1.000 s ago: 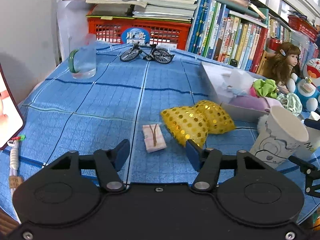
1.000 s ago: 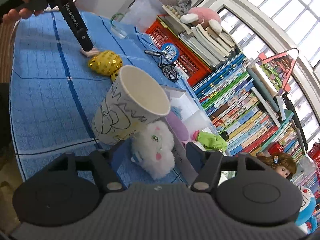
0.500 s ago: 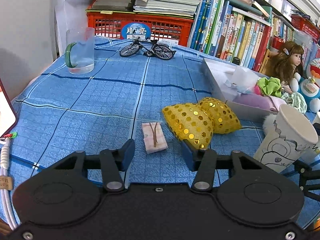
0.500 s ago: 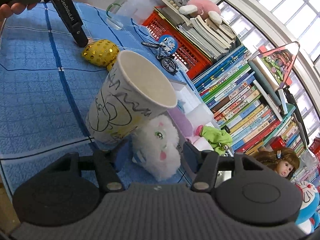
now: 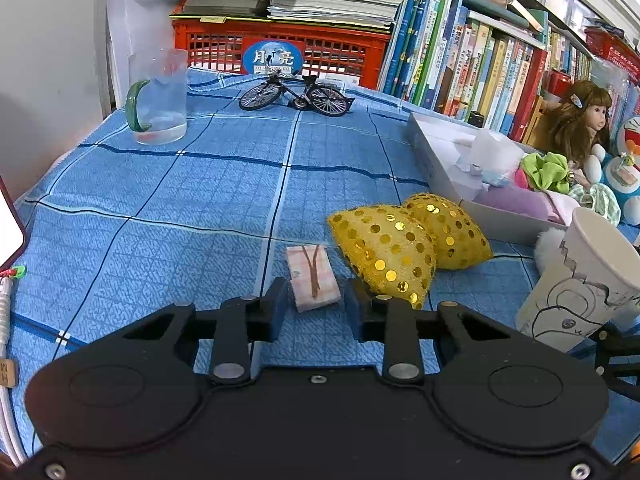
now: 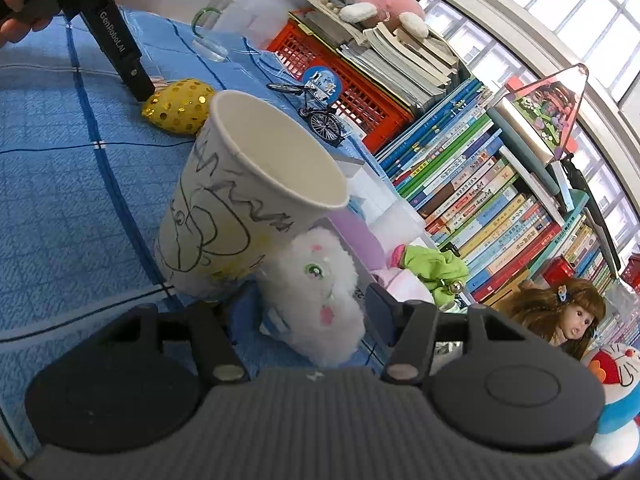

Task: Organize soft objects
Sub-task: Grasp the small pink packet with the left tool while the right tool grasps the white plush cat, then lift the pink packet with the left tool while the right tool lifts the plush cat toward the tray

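Left gripper (image 5: pixel 316 306) low over the blue checked tabletop (image 5: pixel 180 208), jaws narrowed around the near end of a small pink pad (image 5: pixel 312 282); a sliver of gap shows on each side, so not yet clamped. Pad lies flat, long axis pointing away from the camera. Just right of it, touching or nearly so, a yellow sequin pouch (image 5: pixel 408 246), two lobes. Beyond the pouch, a grey tray (image 5: pixel 436 168) holding soft items: purple cloth, green scrunchie (image 5: pixel 546 172), white tissue.

Right gripper (image 6: pixel 304 316) jaws wide, straddling a white plush (image 6: pixel 316 292) lying on the tabletop; no contact visible on either side. Plush leans against the base of a paper cup (image 6: pixel 240 208), upright, scribbled drawing on its side. The tray is right behind the plush.

Background: glass mug (image 5: pixel 160 98) far left, toy bicycle (image 5: pixel 296 94) before a red crate (image 5: pixel 280 46), books (image 5: pixel 472 60) along the back, doll (image 5: pixel 580 120) at right.
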Demonstrator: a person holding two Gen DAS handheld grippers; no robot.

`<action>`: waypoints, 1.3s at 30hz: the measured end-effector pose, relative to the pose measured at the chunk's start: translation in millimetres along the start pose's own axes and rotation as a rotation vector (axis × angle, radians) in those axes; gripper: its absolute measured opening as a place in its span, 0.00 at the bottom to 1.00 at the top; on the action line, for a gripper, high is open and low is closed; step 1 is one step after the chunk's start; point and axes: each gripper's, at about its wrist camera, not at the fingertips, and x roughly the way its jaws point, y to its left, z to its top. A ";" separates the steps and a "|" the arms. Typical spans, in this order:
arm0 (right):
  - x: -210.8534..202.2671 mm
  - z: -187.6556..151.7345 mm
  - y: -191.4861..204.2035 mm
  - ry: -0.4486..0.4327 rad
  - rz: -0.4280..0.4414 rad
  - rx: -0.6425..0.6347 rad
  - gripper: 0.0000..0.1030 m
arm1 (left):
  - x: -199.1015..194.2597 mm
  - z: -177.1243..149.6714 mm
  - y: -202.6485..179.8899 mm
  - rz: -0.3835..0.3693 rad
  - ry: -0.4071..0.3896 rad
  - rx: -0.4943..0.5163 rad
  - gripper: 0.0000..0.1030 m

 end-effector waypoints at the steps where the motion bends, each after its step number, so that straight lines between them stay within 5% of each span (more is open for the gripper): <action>1: 0.6 -0.1 0.2 -0.001 0.002 0.002 0.70 | 1.2 0.4 1.1 -0.001 0.001 -0.001 0.28; 16: 12.5 -0.2 2.4 0.002 -0.006 0.017 0.68 | 8.1 1.9 1.1 0.004 -0.004 0.009 0.27; 24: 10.1 1.5 0.0 -0.001 0.008 0.058 0.47 | 7.2 2.0 -0.6 0.006 -0.005 0.021 0.25; 39: -8.7 11.8 -13.8 -0.054 -0.046 0.120 0.46 | -13.9 11.2 -3.0 0.021 -0.058 0.031 0.25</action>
